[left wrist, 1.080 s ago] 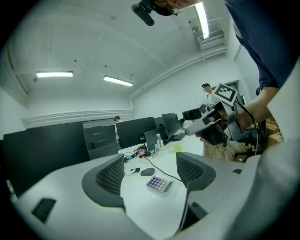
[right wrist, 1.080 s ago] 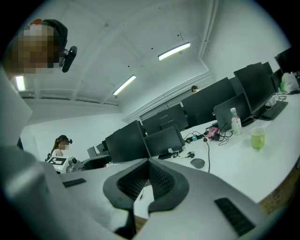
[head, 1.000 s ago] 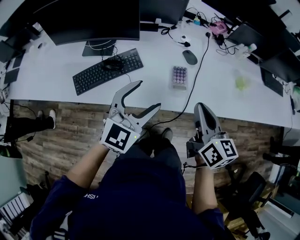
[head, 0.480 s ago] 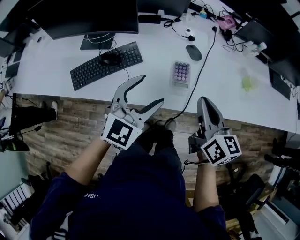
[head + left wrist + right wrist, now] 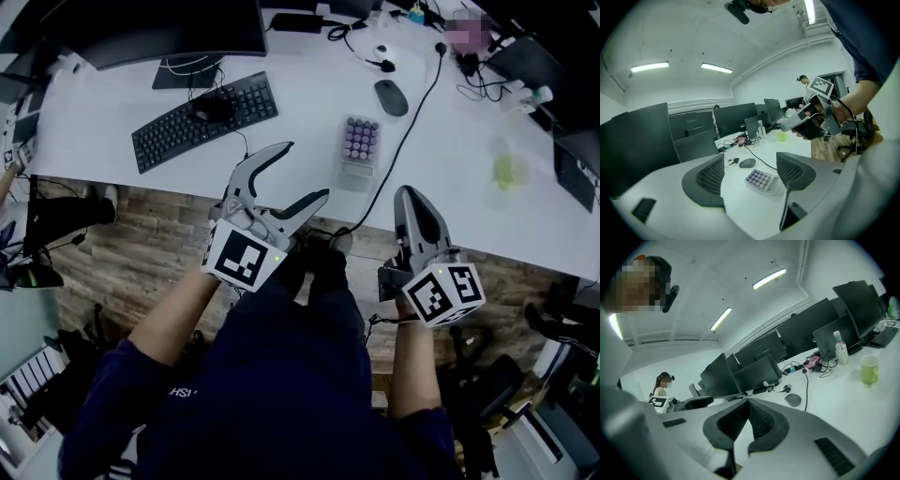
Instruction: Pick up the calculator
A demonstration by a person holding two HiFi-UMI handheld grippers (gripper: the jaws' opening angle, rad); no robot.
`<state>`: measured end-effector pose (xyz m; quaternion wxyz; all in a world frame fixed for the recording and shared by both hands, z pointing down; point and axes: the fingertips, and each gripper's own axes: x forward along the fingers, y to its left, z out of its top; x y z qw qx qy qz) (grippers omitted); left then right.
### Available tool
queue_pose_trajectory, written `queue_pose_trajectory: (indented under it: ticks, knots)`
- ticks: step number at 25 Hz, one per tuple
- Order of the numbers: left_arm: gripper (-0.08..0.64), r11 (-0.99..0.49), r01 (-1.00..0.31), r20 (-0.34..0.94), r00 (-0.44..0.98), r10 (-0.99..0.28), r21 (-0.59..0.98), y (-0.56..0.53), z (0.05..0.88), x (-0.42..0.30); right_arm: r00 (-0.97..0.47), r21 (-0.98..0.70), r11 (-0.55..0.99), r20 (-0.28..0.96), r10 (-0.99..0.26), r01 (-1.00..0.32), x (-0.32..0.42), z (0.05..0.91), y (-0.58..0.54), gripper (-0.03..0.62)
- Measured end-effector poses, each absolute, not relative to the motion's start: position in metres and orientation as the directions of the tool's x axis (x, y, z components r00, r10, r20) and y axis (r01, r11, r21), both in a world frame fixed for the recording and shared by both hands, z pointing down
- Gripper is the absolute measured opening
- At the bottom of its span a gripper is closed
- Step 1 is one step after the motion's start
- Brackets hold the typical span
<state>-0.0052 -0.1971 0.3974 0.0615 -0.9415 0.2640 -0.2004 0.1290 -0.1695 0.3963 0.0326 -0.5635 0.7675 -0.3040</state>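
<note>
Holds left tool (image 5: 307, 170) wide and empty, short of bench (image 5: 94, 122); keeps right tool (image 5: 408, 197) pinched together. Sights calculator (image 5: 359, 147) ahead, between left jaws. Could snag black cable (image 5: 405, 131) just right, or shove calculator away.

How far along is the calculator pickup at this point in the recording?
Nothing is done yet: the calculator lies untouched on the desk. In hand: the left gripper, open, points at it without reaching it; the right gripper is shut and empty. Left: reach in, close on it, lift.
</note>
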Motion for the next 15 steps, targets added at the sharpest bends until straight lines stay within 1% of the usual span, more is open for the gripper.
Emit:
queue_pose_trajectory:
  ticks: [15]
  knots:
    - [0.348, -0.862, -0.466, 0.445, 0.741, -0.503, -0.200, -0.208, 0.460, 0.028, -0.401, -0.532, 0.178, 0.338, -0.851, -0.828, 0.165, 0.445, -0.195, 0.005]
